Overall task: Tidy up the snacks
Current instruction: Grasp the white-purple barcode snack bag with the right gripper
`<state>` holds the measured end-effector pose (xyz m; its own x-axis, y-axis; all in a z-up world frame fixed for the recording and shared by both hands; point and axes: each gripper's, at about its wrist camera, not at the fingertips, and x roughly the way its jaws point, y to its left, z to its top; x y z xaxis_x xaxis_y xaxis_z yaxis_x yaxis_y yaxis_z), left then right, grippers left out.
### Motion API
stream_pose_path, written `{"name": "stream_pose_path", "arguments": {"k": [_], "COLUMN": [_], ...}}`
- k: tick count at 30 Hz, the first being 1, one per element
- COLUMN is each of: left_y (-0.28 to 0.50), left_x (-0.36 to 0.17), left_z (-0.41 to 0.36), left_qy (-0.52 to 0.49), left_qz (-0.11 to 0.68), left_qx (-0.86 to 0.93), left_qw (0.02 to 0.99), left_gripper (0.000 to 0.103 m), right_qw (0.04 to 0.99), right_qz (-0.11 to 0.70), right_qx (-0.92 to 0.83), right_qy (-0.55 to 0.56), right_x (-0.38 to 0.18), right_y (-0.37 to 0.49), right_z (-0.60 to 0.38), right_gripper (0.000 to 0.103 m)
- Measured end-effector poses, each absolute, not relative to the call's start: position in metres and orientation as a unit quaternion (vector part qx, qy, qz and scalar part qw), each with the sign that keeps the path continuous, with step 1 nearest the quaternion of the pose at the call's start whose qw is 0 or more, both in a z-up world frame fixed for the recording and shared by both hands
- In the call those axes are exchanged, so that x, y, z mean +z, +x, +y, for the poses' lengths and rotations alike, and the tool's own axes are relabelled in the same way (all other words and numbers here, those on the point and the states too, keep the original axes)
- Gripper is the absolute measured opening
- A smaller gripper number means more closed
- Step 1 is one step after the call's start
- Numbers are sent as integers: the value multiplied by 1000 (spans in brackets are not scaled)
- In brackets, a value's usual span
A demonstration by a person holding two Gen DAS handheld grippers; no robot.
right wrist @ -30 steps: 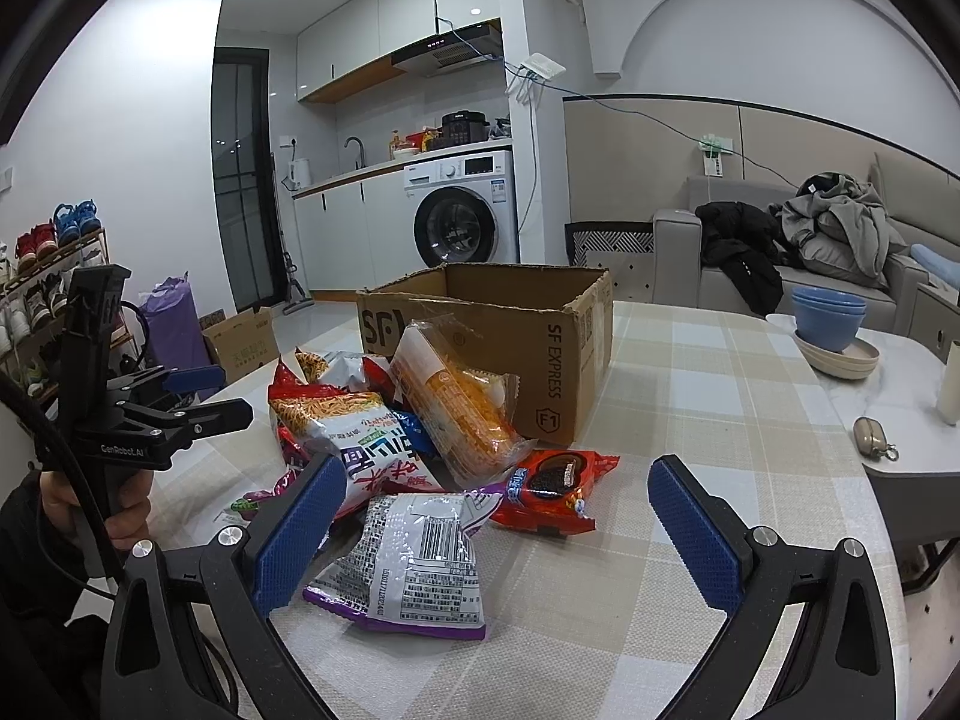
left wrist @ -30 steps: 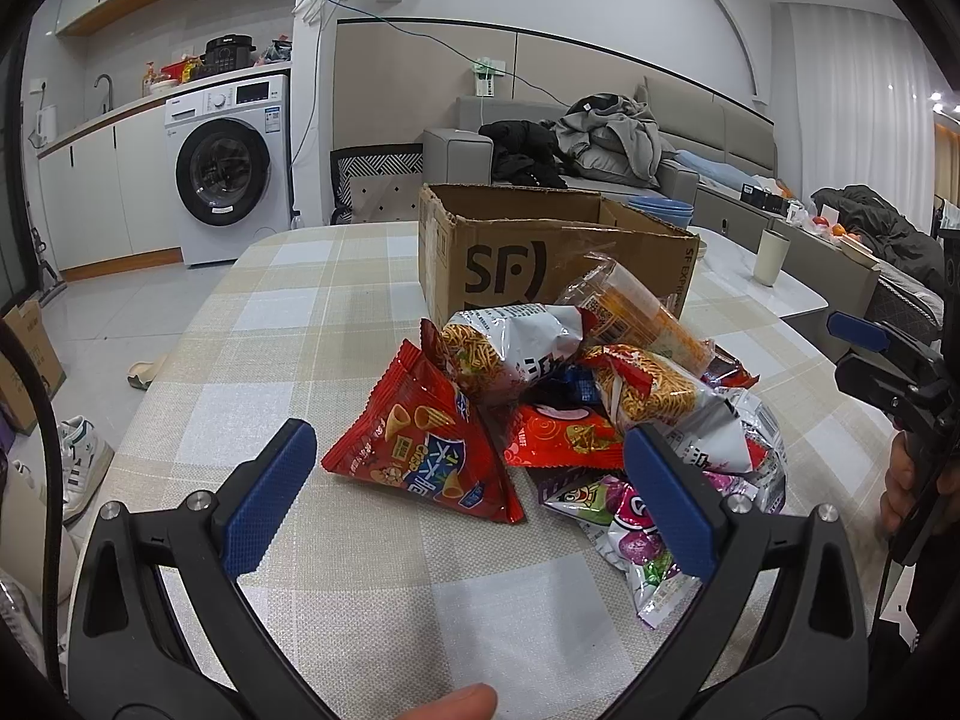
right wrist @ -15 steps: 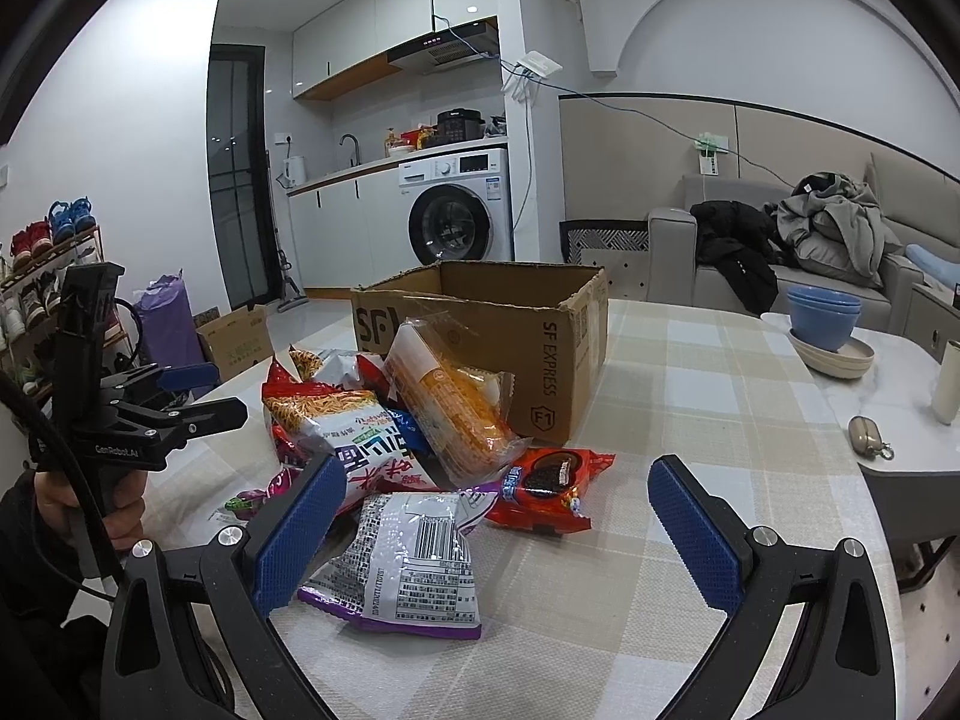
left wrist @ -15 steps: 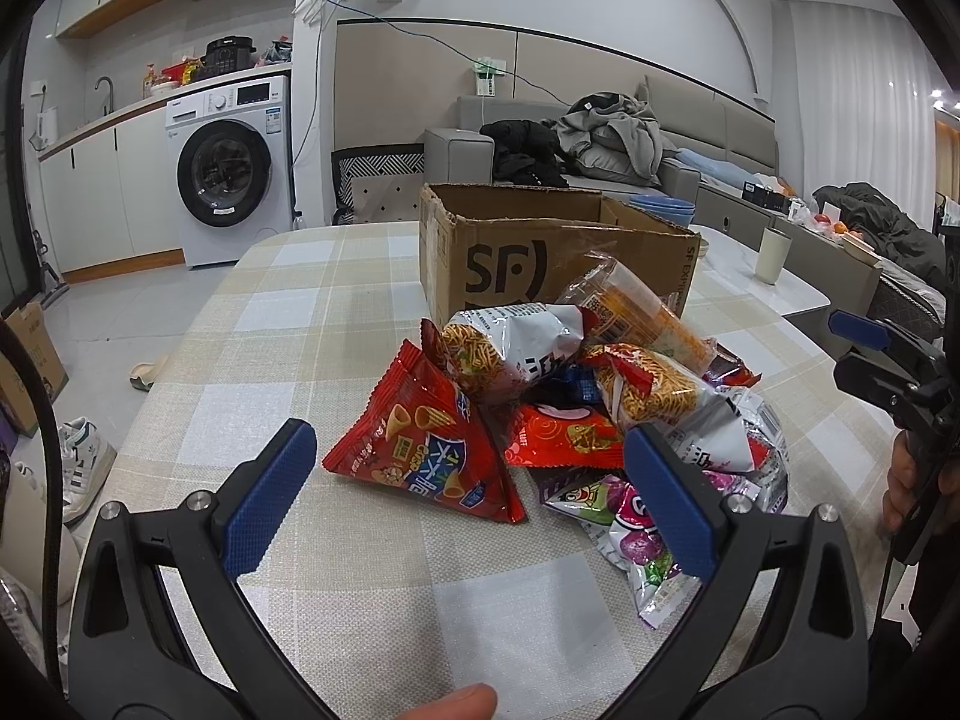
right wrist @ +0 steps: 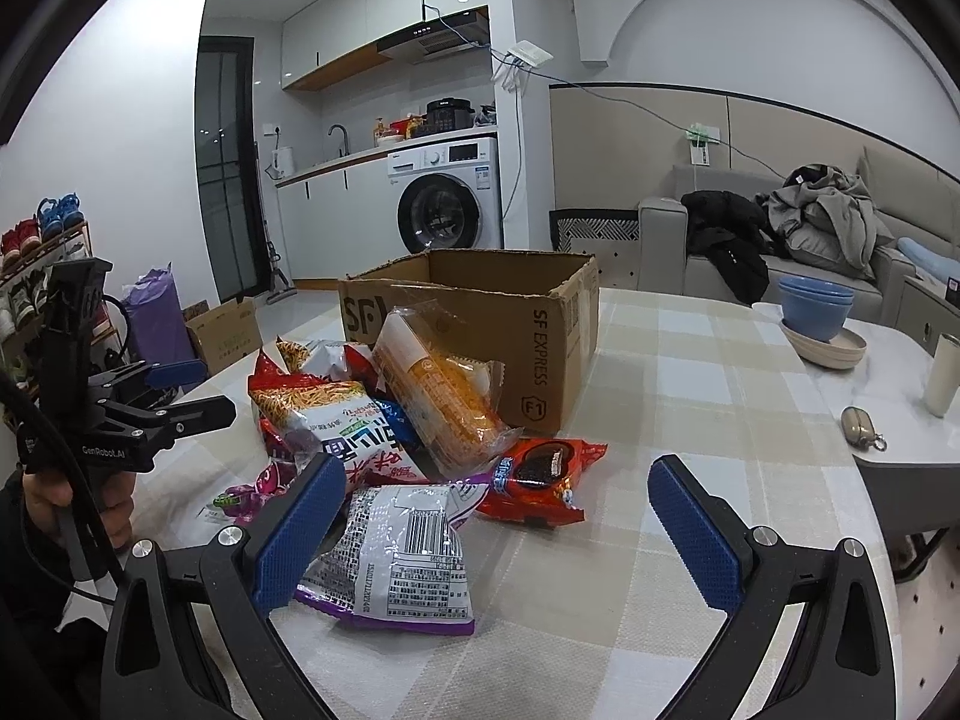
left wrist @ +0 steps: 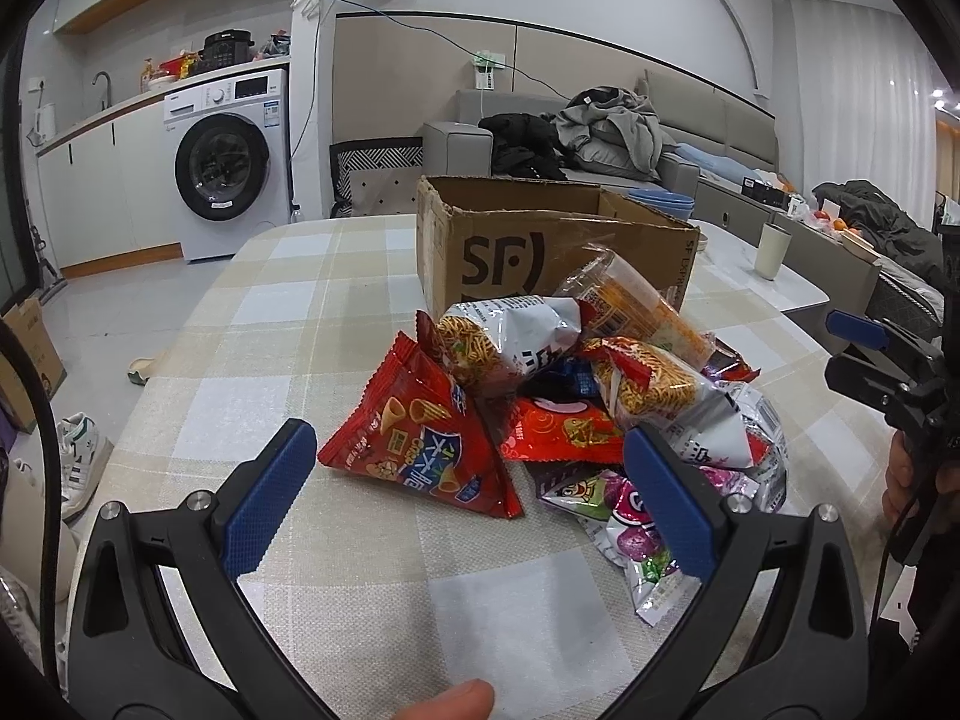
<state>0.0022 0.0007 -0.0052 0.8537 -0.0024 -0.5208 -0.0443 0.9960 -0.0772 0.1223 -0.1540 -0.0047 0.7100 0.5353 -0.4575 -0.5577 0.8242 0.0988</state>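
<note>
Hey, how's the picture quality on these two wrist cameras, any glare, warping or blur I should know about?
Left wrist view: sharp, strong fisheye bending of the walls, black corners, glare on the foil snack bags, left gripper open. Right wrist view: equally warped, ceiling spotlights glare, the cardboard box is crisp, right gripper open, barcode bag readable.

The right tool (right wrist: 495,522) has moved a little closer to the heap of shiny snack bags (right wrist: 384,420) on the desk.
</note>
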Motion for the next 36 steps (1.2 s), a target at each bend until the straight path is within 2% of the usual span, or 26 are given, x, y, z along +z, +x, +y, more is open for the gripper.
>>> {"name": "stream_pose_path", "arguments": {"k": [19, 36], "left_y": [12, 27], "left_x": [1, -14], "left_z": [-29, -43], "left_qy": [-12, -2], "left_qz": [315, 352], "left_qx": [-32, -65], "left_qw": [948, 934], "left_gripper": [102, 102], "right_qw": [894, 841], "right_qz": [318, 414], "right_qx": [315, 348], "right_qy": [-29, -13], "right_x": [-13, -42], "right_y": [134, 156], "right_z": [-133, -100], "right_gripper": [102, 78]}}
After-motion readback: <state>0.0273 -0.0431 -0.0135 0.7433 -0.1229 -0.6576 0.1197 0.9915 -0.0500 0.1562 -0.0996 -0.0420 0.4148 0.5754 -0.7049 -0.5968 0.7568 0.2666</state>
